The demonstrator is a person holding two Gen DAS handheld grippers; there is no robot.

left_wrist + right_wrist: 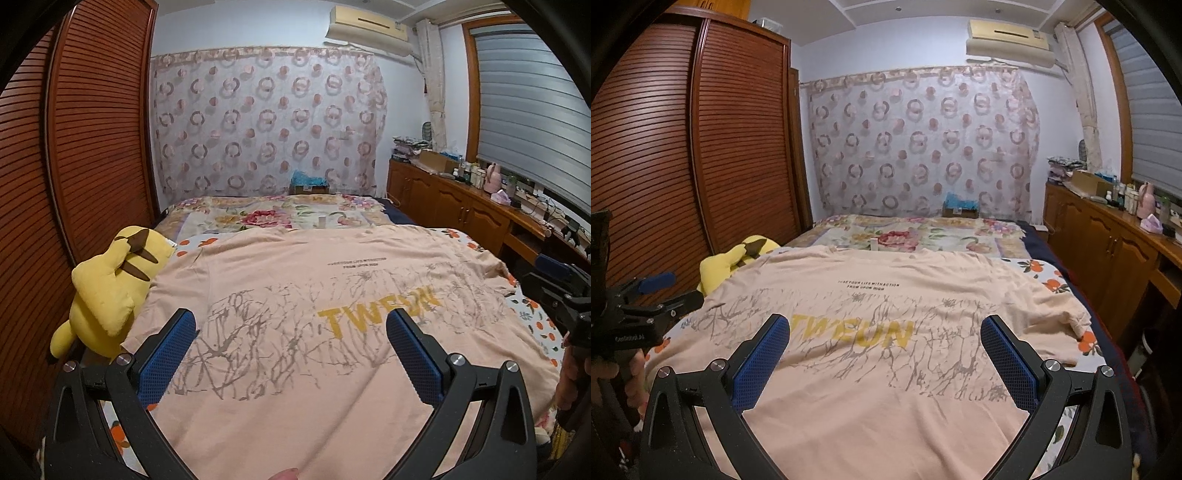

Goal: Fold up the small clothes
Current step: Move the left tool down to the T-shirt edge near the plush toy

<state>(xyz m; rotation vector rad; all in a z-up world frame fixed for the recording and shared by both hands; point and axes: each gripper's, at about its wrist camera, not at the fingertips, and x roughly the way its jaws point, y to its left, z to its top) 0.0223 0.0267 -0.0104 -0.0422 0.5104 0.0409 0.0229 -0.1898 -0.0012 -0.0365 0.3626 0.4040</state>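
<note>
1. Your peach t-shirt [295, 295] is lying spread flat on the bed [1049, 280], print side up.
2. Your left gripper [291, 332] hangs over its near edge with jaws wide apart, nothing in them.
3. Same for your right gripper [886, 336]: spread wide, empty.
4. The yellow plush [110, 288] sits at the shirt's left edge.

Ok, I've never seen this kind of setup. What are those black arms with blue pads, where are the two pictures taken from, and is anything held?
No robot: a person holds a two-finger gripper in each hand, with a camera looking along its fingers. One picture is from the left gripper, the other from the right gripper. Both are open and hold nothing. Below them a peach T-shirt lies spread flat on the bed, print facing up. A yellow plush toy sits at the shirt's left edge.
</note>
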